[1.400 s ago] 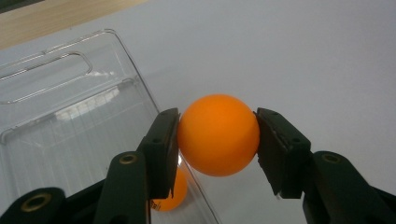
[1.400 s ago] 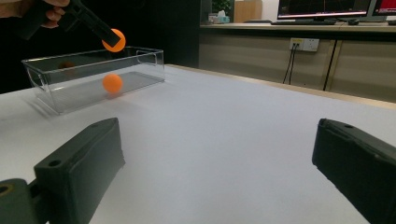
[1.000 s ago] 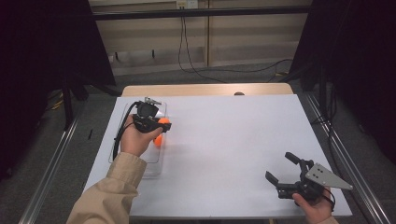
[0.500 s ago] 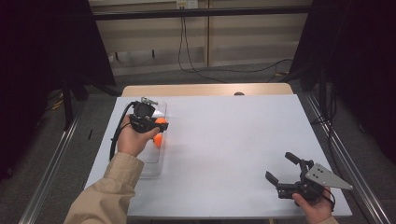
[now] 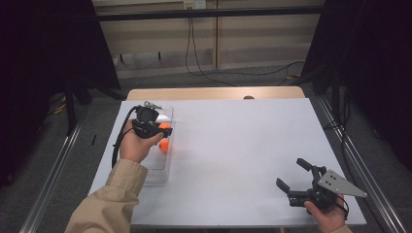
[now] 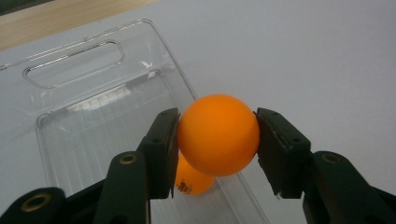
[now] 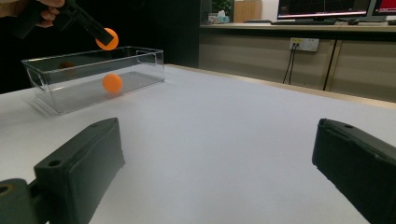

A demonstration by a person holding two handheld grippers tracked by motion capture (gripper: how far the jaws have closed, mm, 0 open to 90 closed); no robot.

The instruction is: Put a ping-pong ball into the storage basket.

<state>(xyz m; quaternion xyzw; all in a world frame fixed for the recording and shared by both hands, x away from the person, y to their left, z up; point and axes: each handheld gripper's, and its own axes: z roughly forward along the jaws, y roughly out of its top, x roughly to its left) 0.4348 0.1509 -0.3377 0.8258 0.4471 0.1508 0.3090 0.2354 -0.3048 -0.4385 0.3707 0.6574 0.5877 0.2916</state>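
My left gripper [image 5: 163,127] is shut on an orange ball [image 6: 218,134], held above the right wall of a clear plastic bin [image 6: 93,116] at the table's left side. A second orange ball [image 6: 191,179] lies on the bin floor just below it; from above, this lower ball [image 5: 164,145] sits near the bin's right wall. In the right gripper view the held ball [image 7: 107,39] hangs over the bin [image 7: 79,88]. My right gripper [image 5: 290,172] rests open near the front right corner, nothing between its jaws [image 7: 219,154].
A white table top [image 5: 243,145] stretches between the two grippers. A wooden strip [image 5: 214,93] runs along its far edge. Metal rails [image 5: 357,165] flank the table, and cables hang on the back wall.
My left gripper has drifted slightly left with the orange ball still in it. The right gripper and the ball in the bin have stayed put.
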